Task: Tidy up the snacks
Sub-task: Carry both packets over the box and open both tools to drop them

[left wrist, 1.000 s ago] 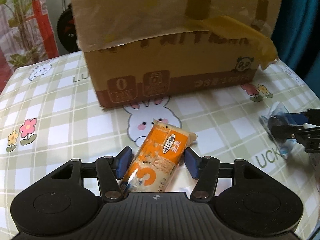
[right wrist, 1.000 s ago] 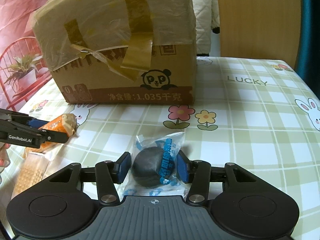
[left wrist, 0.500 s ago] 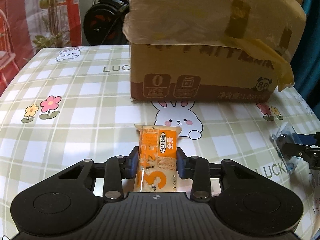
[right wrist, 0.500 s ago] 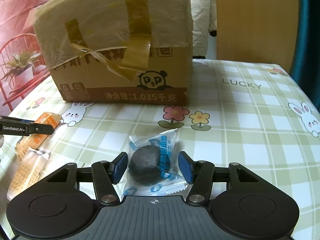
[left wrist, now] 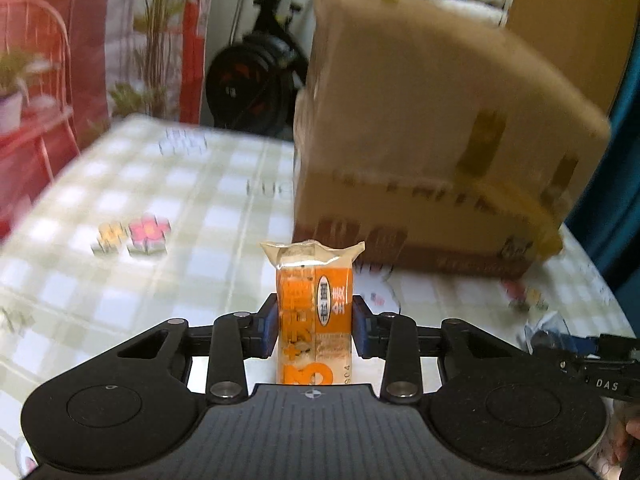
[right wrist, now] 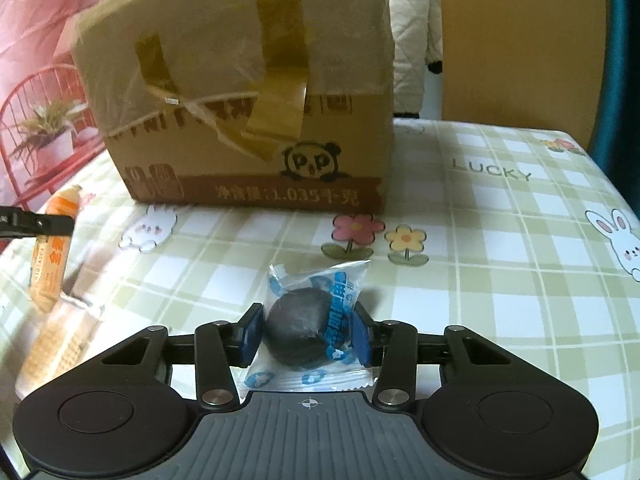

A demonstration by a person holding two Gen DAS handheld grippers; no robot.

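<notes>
A: From our left wrist camera, the left gripper (left wrist: 314, 332) is clamped on the orange snack bar (left wrist: 314, 320). Both blue pads press its sides, and its long axis runs straight ahead along the fingers, the crimped clear end pointing away from us. The picture is smeared, and the bar seems to be raised off the checked tablecloth (left wrist: 120, 280).

B: And the cardboard box (left wrist: 432, 152)?

A: It stands ahead and to the right of the bar, taped and wrapped in film. We judge it is where the snacks go, but we see no opening from here, so the coming move depends on finding the way in over the top. At the right edge, the tip of our other tool shows, near a clear wrapper.

B: Now our right wrist camera.

A: The right gripper (right wrist: 308, 334) has its fingers narrowed around the dark round snack (right wrist: 298, 334) in its blue-printed wrapper. The pads touch or nearly touch the wrapper's sides; whether they truly squeeze it, we cannot tell. The wrapper's sealed end lies back toward the palm and the other end points at the box (right wrist: 248, 92), which stands straight ahead, well apart.

B: Which hand is nearer?

A: We judge the left one; at this view's left edge the orange bar (right wrist: 54, 236) hangs in the left tool's tip, beside the box's corner. Another pale packet (right wrist: 44, 344) lies below it on the cloth.
</notes>
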